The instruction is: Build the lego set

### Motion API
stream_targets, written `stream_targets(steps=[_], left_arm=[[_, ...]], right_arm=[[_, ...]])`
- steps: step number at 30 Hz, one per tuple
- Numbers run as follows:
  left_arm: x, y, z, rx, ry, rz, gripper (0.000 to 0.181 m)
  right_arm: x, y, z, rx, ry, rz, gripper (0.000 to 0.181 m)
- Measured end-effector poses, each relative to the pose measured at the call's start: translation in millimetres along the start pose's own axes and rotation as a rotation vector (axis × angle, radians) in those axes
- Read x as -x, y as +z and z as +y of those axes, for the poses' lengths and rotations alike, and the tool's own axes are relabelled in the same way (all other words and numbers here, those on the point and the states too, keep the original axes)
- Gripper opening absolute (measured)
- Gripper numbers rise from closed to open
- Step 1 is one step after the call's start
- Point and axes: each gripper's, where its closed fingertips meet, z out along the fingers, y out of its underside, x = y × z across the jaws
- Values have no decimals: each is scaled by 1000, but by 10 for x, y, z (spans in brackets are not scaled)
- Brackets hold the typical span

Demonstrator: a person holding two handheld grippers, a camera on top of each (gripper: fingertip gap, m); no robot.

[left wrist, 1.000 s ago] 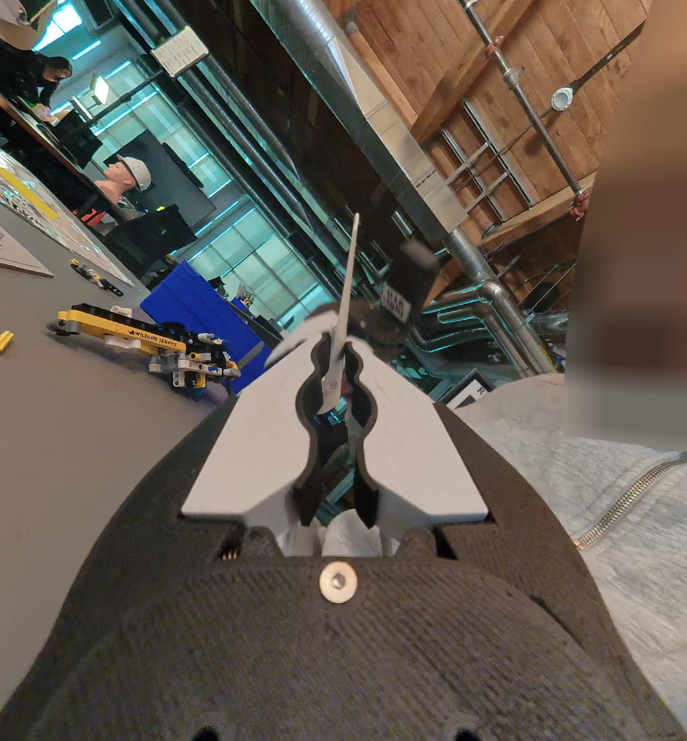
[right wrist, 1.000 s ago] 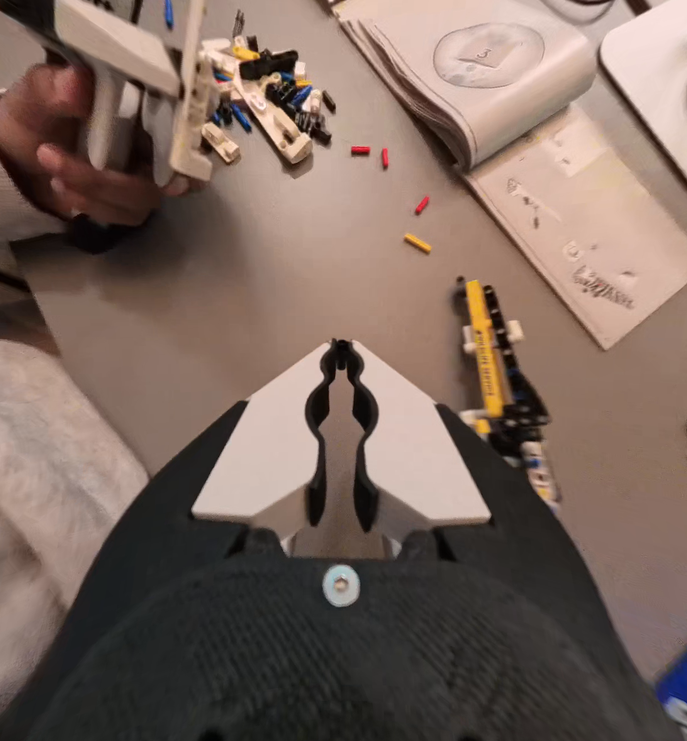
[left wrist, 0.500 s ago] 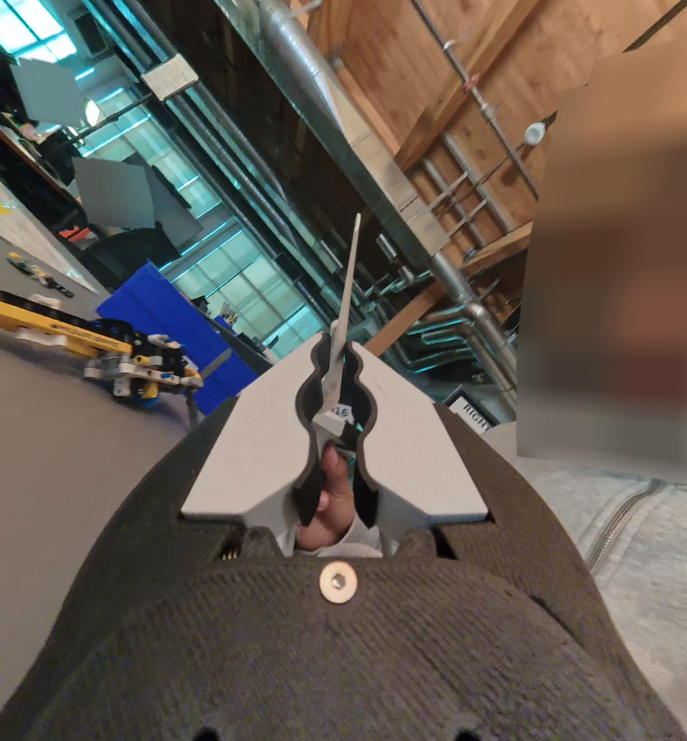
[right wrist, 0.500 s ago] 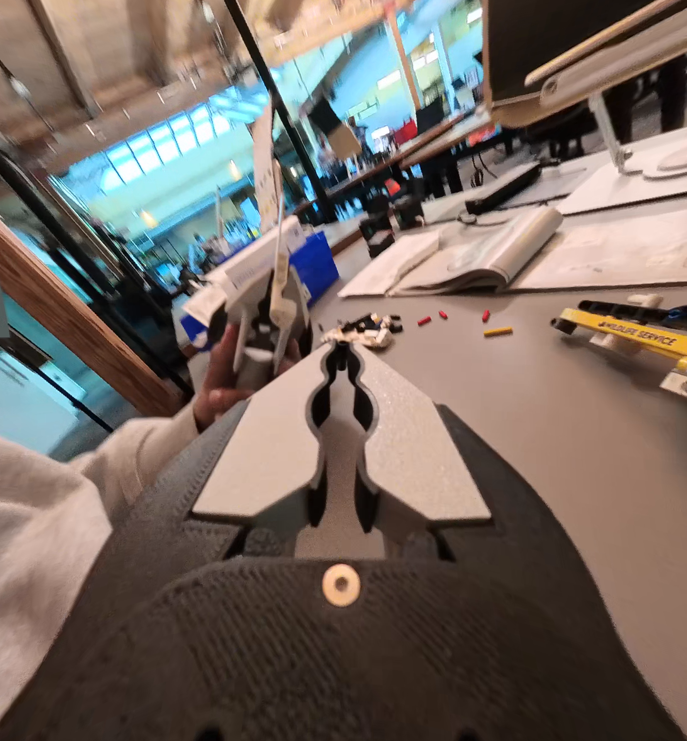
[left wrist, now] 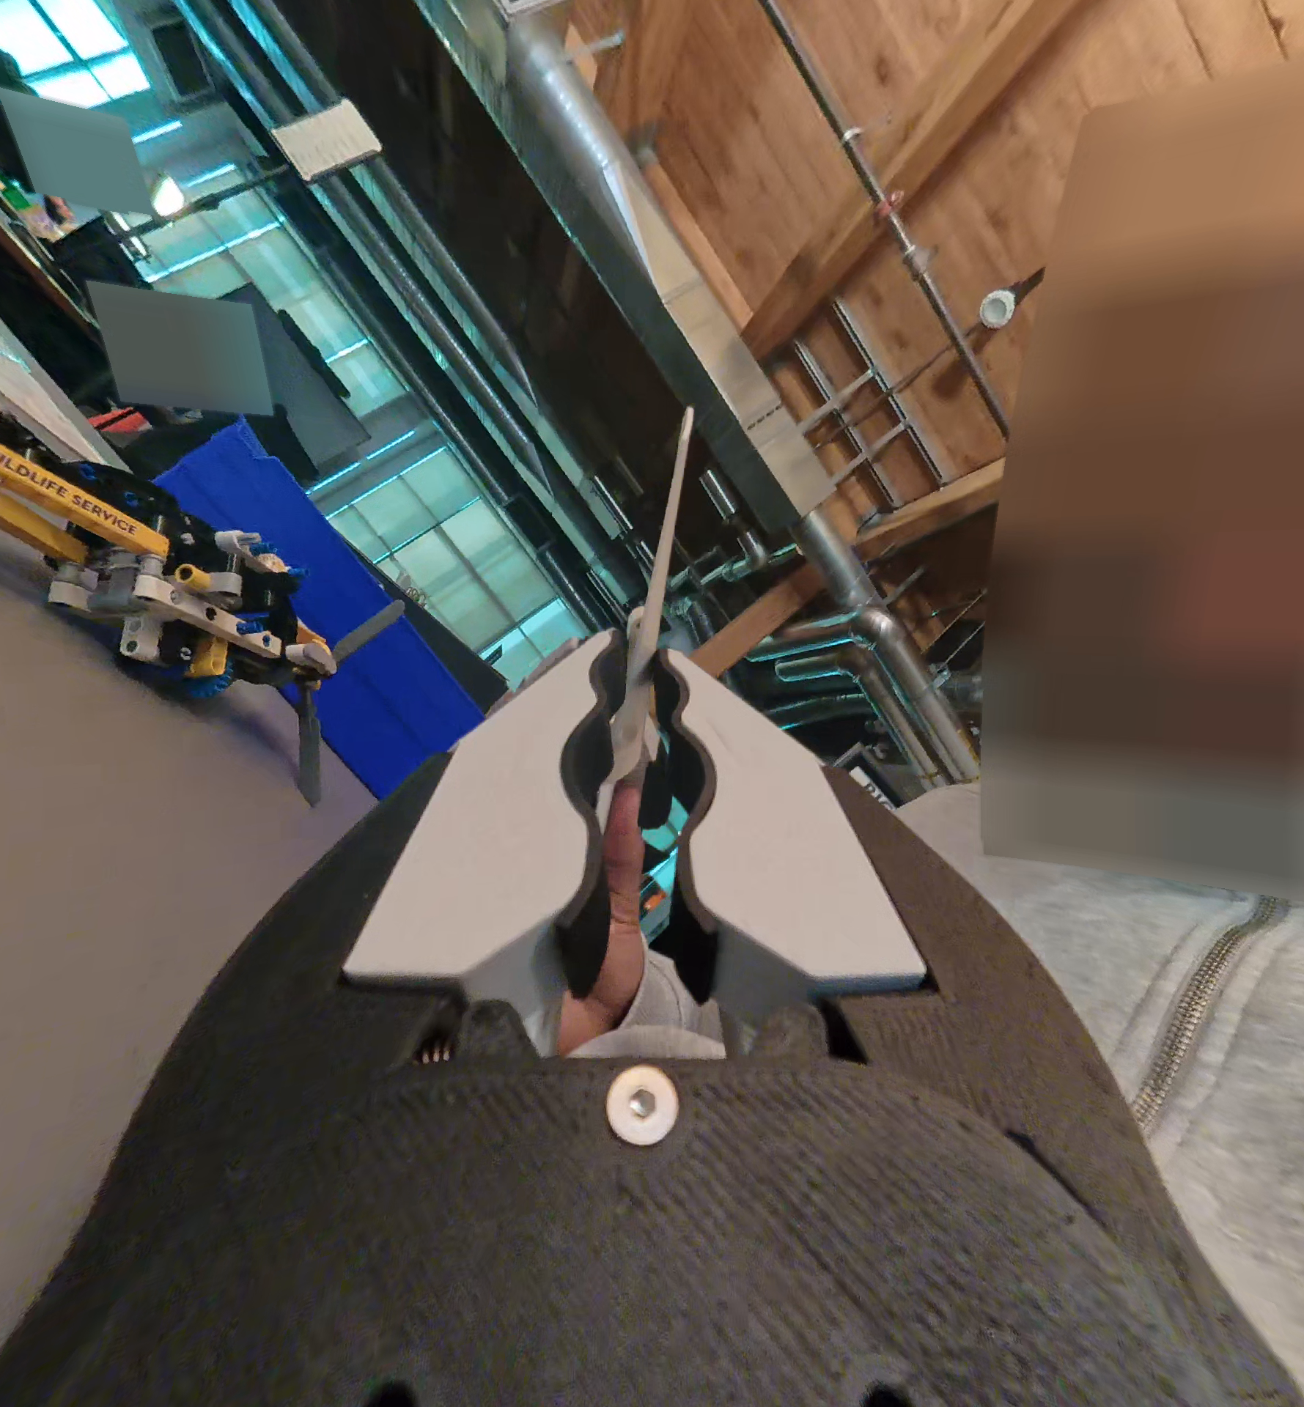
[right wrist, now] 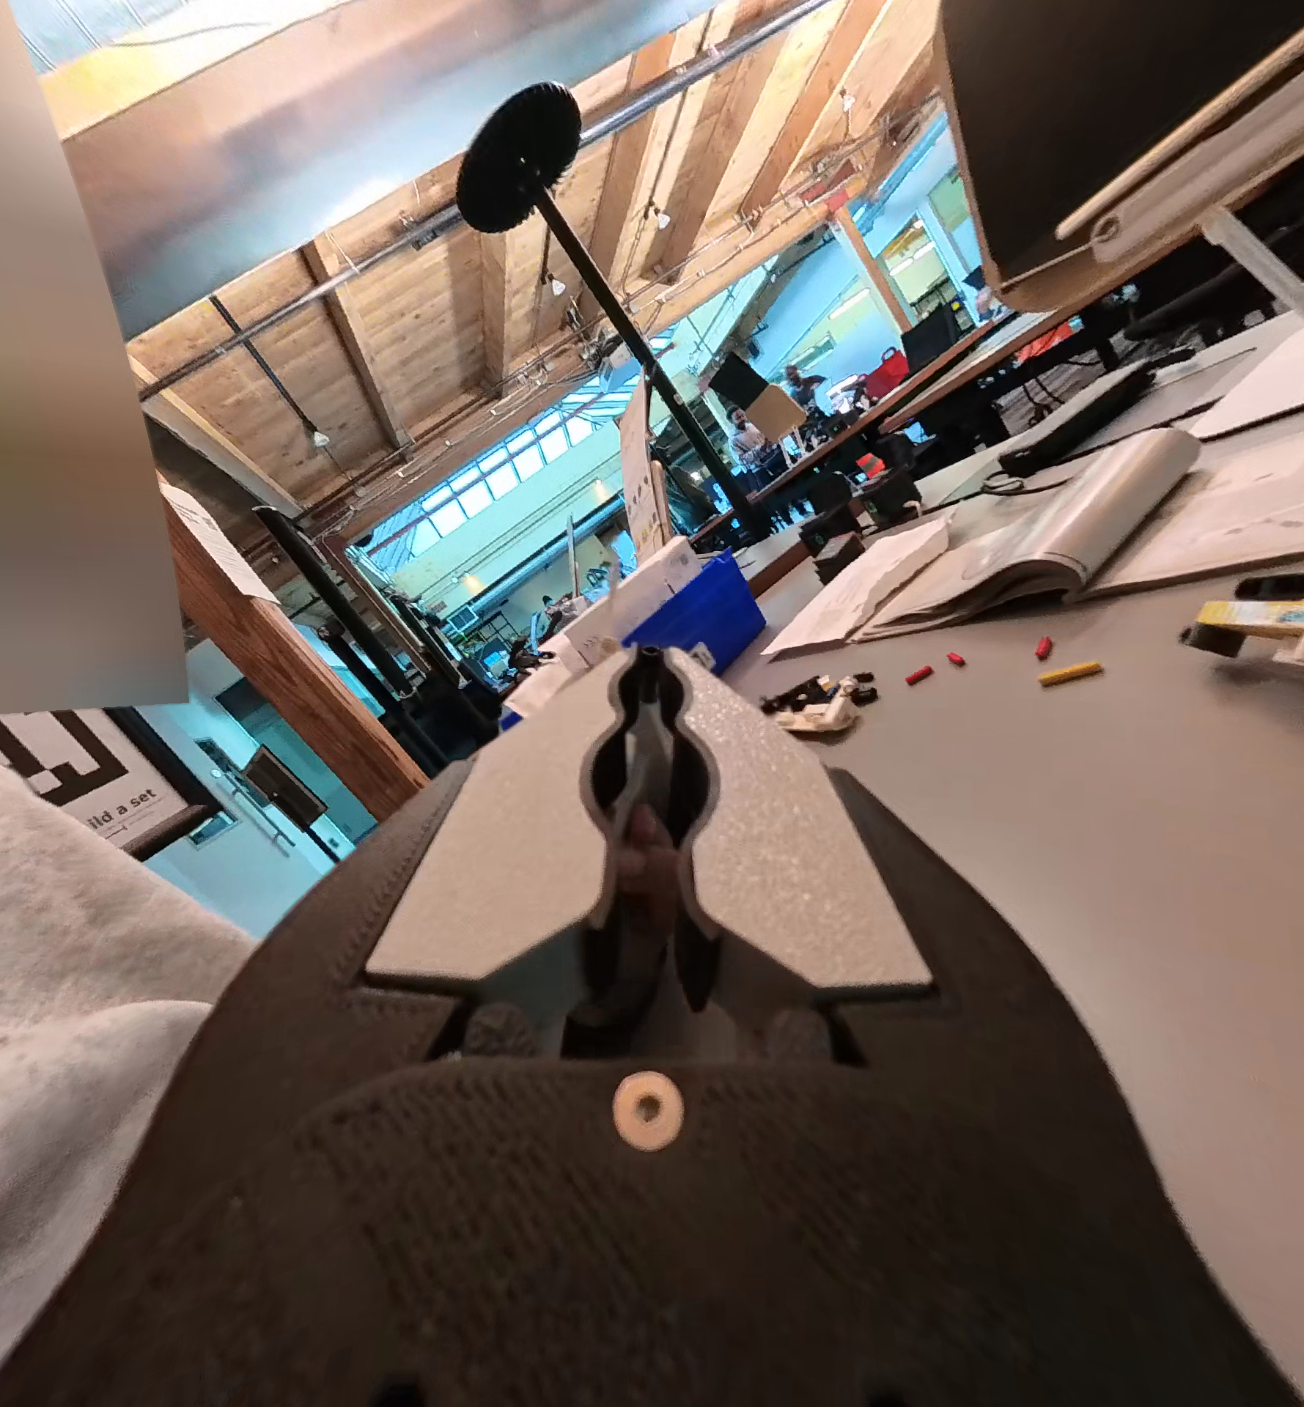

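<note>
My left gripper [left wrist: 642, 647] points up and is shut on a thin light grey blade piece [left wrist: 668, 518], which sticks up past the tips. The part-built yellow and black Lego model [left wrist: 169, 601] lies on the grey table to its left, with a grey rotor blade at its near end. The model's edge also shows at the far right of the right wrist view [right wrist: 1273, 617]. My right gripper [right wrist: 648, 662] is tilted up over the table, shut, with nothing seen between its tips. A hand and a grey strip show through its gap, behind it.
A pile of loose pieces [right wrist: 816, 700], red pins [right wrist: 919, 674] and a yellow pin [right wrist: 1071, 672] lie on the table [right wrist: 1090, 875]. An open booklet [right wrist: 1052, 533] and a blue bin [right wrist: 690, 617] stand behind. A black toothed disc on a long rod [right wrist: 519, 156] shows high up. Both grippers' tips are close together, under 4 cm apart.
The right gripper has swung from looking down at the table to looking across it and upward. The left gripper, still shut on the blade, has turned so the model sits farther left.
</note>
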Motion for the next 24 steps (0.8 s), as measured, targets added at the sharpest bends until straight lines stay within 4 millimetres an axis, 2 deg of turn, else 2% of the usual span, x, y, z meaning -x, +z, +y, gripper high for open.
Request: stream_targets(steps=[3, 8, 13, 24], left_arm=[[6, -14, -34, -17, -25, 8, 4], [9, 19, 29, 16, -21, 8, 4], [1, 20, 35, 20, -29, 16, 4], [-17, 10, 19, 8, -44, 36, 4]], right_arm=[[71, 38, -7, -10, 16, -24, 2], [144, 121, 58, 9, 29, -42, 1], [144, 119, 4, -24, 26, -35, 1], [158, 123, 47, -14, 19, -45, 1]])
